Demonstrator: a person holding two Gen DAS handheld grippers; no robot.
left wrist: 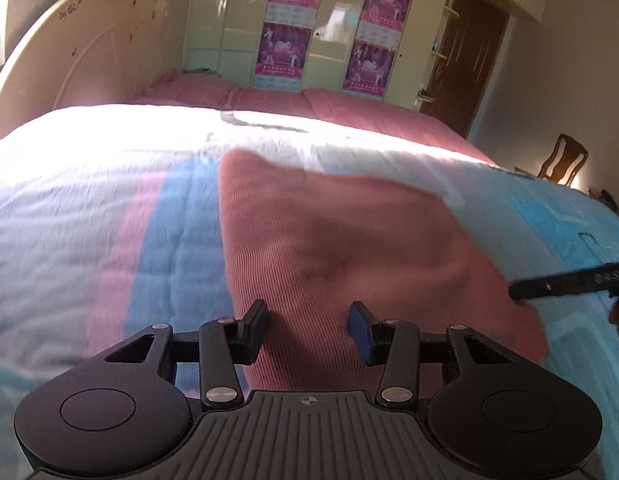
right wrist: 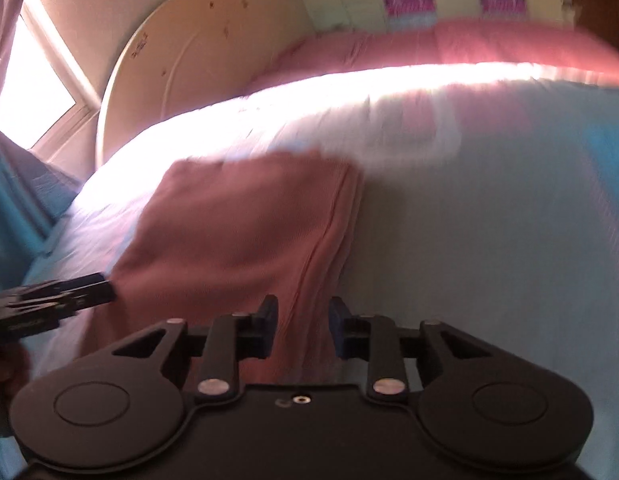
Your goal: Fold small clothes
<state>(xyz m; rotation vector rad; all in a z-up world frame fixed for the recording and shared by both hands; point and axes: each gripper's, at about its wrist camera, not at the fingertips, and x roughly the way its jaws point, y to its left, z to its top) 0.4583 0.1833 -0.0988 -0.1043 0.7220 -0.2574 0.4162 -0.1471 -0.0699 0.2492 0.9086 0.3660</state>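
Since the pink garment (left wrist: 349, 240) lies folded flat on the striped bedspread (left wrist: 89, 208), left gripper (left wrist: 308, 330) and right gripper (right wrist: 302, 326) both hover released over its near edge, nothing pinched.

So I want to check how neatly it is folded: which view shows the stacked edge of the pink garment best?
The right wrist view: the pink garment shows its layered edge running down its right side. The left wrist view shows the same garment mostly as a flat ribbed top, its layers hidden.
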